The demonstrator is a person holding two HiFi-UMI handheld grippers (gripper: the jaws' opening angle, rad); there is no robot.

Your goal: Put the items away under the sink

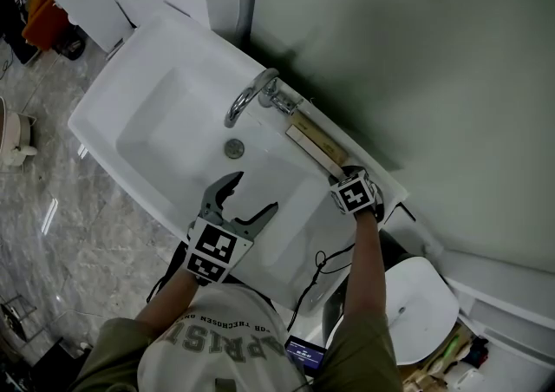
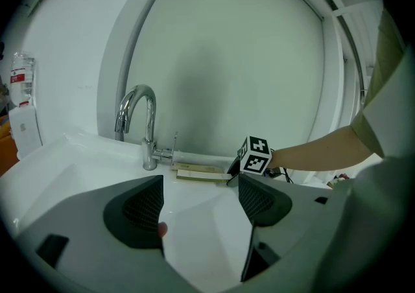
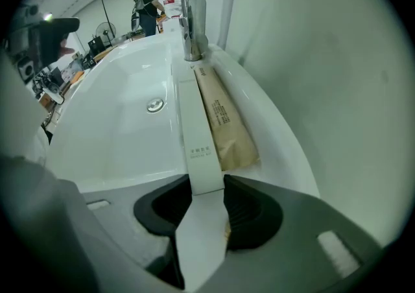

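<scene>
1. The white sink [image 1: 130, 113] fills most of the head view. Its basin is bare, and a narrow back ledge runs along the pale green wall. No view shows the space under it, where the items are to go.
2. The chrome faucet [image 1: 251, 95] stands on that ledge, its spout arching over the basin.
3. The left gripper [image 2: 201, 204] hovers over the basin's near side with its jaws spread wide and nothing between them. Only white porcelain shows in the gap.
4. The right gripper [image 3: 207, 201] reaches to the ledge on the person's right, and its 2 jaws are clamped on the near end of a long white box [image 3: 194, 129].
5. That white box lies lengthwise along the ledge and points toward the faucet base. I cannot tell whether it has left the surface. I judge this the pickup of the 1st item.
6. A brown paper packet [image 3: 227, 123] lies touching the box on its wall side, ungripped.
7. The drain [image 1: 234, 148] sits in the basin below the spout.
8. The next move probably calls for lifting the box straight off the ledge without dragging the packet, then carrying it down below the sink. The free left gripper could take the packet or open whatever encloses that space.
</scene>
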